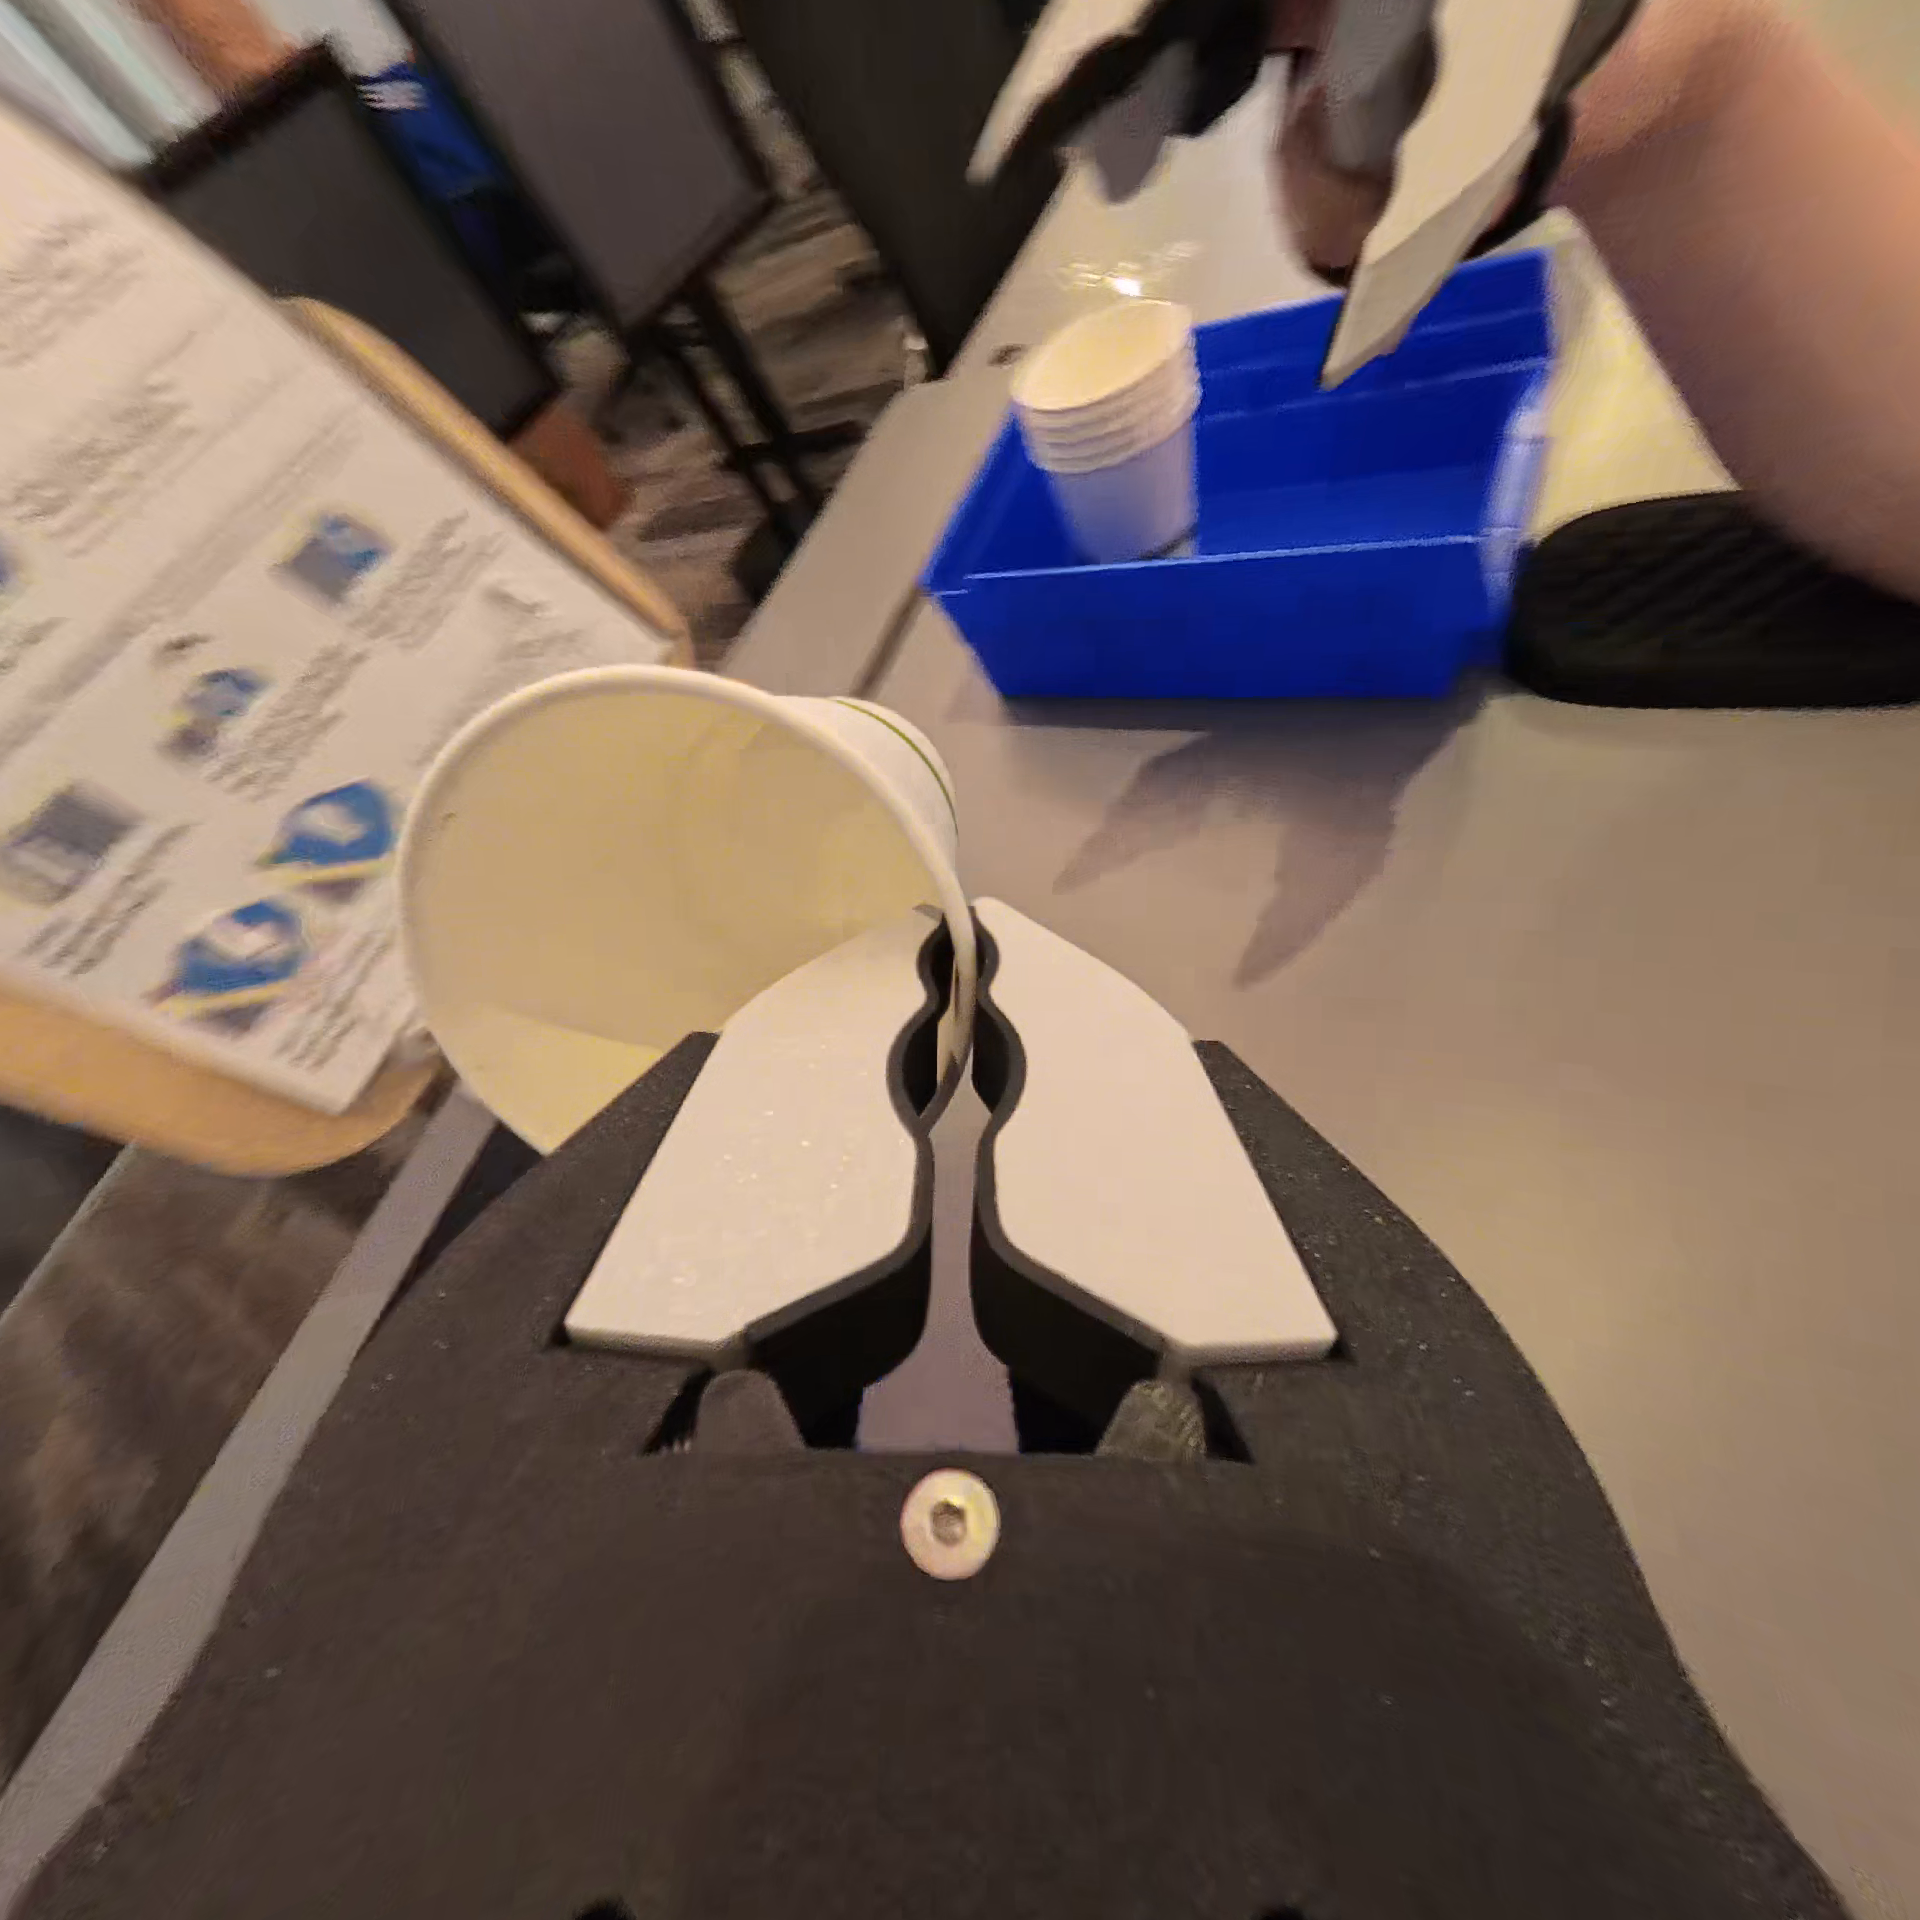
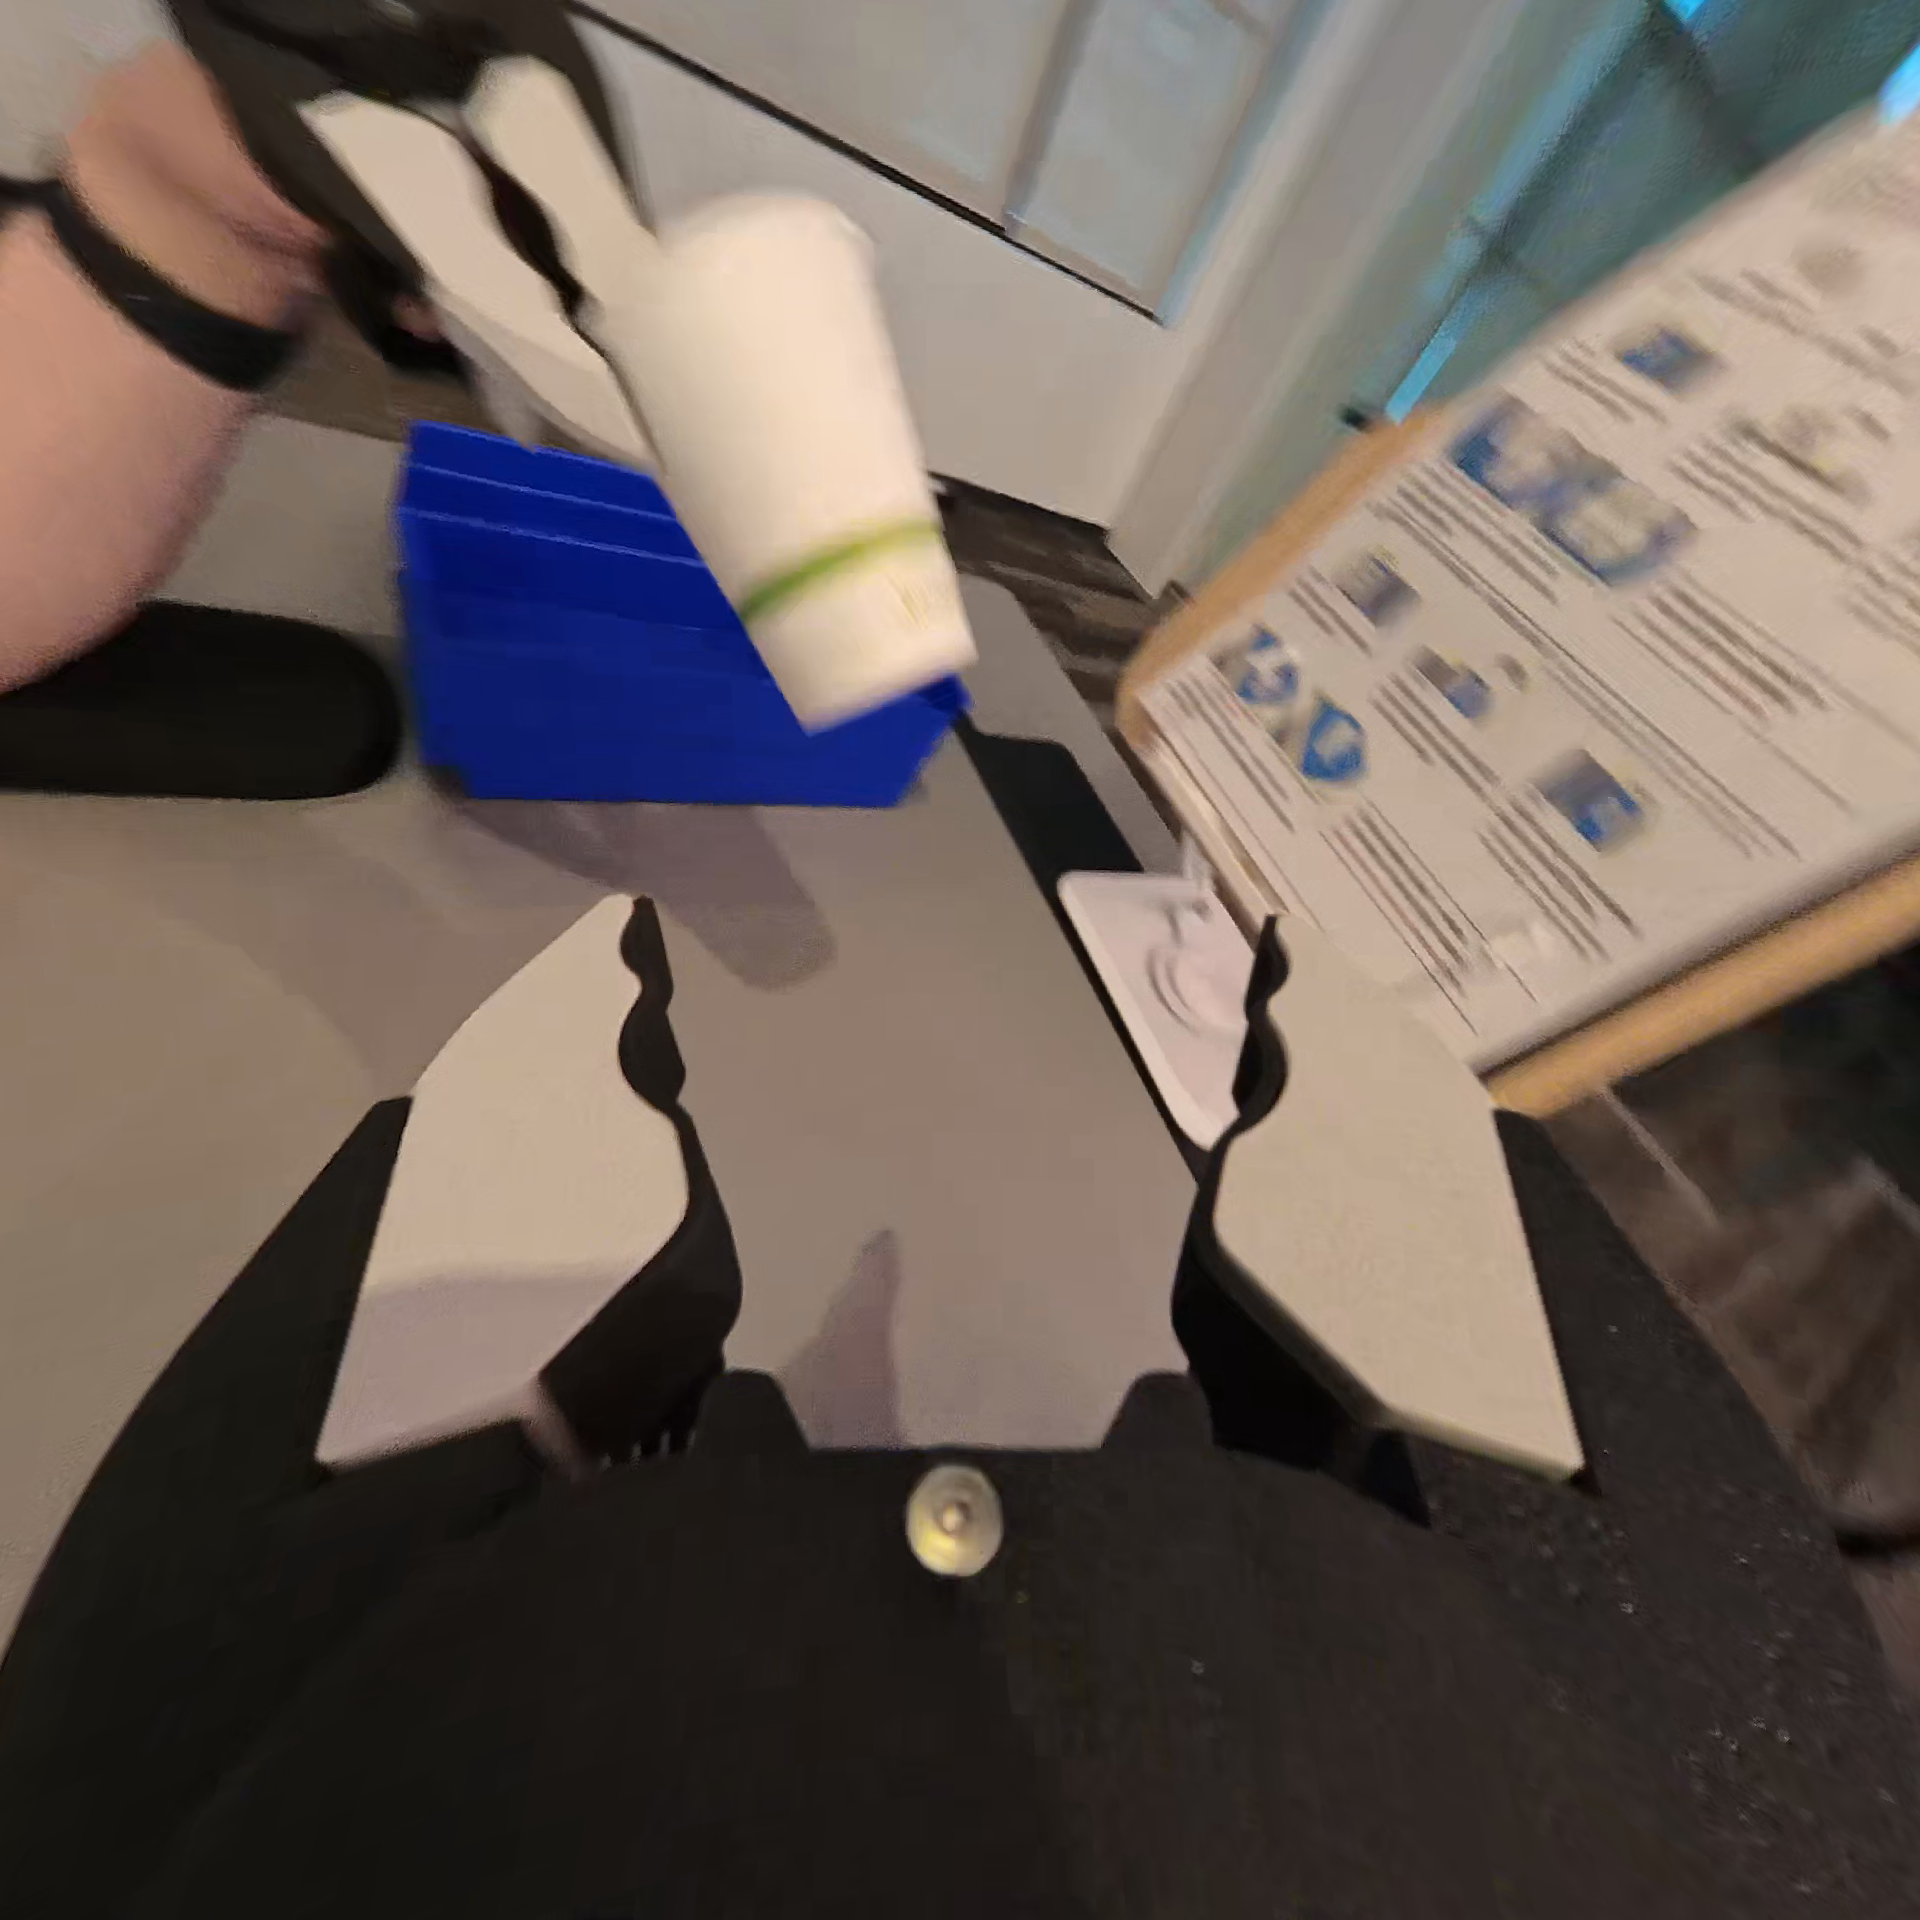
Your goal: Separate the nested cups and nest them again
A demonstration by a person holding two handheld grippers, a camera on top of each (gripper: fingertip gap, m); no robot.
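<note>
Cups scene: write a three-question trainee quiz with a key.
1. True or false: the left gripper pinches the single cup by its rim.
2. Where is the stack? A) on the table B) in the blue bin C) in the right gripper
3. The right gripper is ____.

Key: 1 true; 2 B; 3 open.

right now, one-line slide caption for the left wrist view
Left gripper pinches a paper cup by its rim; nested cups stand in the blue bin.
</note>
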